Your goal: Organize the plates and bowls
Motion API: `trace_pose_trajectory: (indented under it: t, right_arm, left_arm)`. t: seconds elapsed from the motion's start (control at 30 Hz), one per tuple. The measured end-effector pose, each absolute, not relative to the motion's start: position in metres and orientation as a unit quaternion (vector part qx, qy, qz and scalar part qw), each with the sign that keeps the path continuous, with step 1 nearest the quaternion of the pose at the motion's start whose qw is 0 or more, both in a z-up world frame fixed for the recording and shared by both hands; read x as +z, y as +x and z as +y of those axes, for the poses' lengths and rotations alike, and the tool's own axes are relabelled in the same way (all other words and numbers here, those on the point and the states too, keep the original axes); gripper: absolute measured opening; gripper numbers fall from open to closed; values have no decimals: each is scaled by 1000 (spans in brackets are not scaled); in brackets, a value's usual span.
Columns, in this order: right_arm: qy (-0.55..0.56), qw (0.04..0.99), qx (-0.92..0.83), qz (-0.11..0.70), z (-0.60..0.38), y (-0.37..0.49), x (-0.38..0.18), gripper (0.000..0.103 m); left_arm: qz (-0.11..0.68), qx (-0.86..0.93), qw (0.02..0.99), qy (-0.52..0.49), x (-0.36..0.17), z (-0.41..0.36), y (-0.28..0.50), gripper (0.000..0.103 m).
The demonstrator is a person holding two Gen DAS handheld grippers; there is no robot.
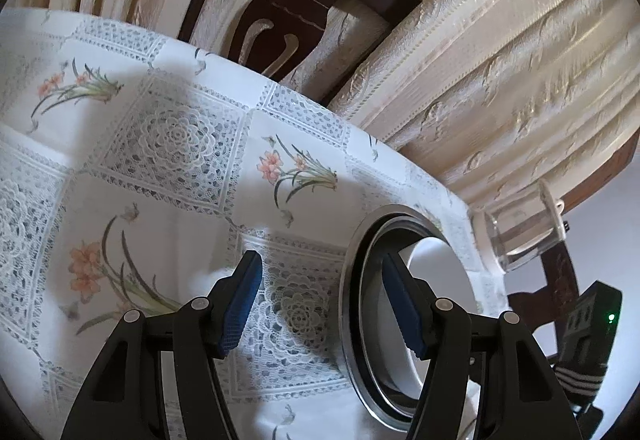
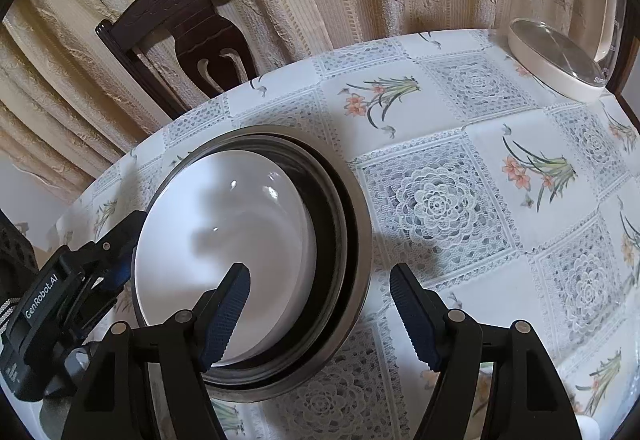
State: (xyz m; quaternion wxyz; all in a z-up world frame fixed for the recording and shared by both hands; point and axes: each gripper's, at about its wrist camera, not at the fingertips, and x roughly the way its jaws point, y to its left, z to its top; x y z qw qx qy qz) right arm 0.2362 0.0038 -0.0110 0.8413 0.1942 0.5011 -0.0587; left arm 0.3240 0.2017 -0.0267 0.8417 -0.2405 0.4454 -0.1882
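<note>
Two grippers: the left gripper (image 1: 322, 304) and right gripper (image 2: 320, 314) both hang spread wide over the table (image 2: 460, 144), pinching nothing
Stack: a white bowl (image 2: 224, 240) nested in a dark bowl (image 2: 332, 216) inside a metal bowl (image 2: 362, 240), at the table's near left
Key relation: the stack's right rim lies between the right gripper's fingers; the left gripper (image 2: 116, 264) hovers at its left rim
Far right: a glass kettle (image 2: 560, 56), well apart
</note>
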Motion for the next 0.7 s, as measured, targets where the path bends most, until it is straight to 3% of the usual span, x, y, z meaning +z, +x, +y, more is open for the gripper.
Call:
trace_pose_trajectory:
  t: [0.27,0.7]
  right_arm:
    - [198,841,-56,500,7,235,-9,76]
    - [202,840,-58,500,4,234,-9,76]
  left_arm:
    - [458,-202,825,-265,-31,203,327,64]
    - [474,-229,782,-333,-40,214,333,75]
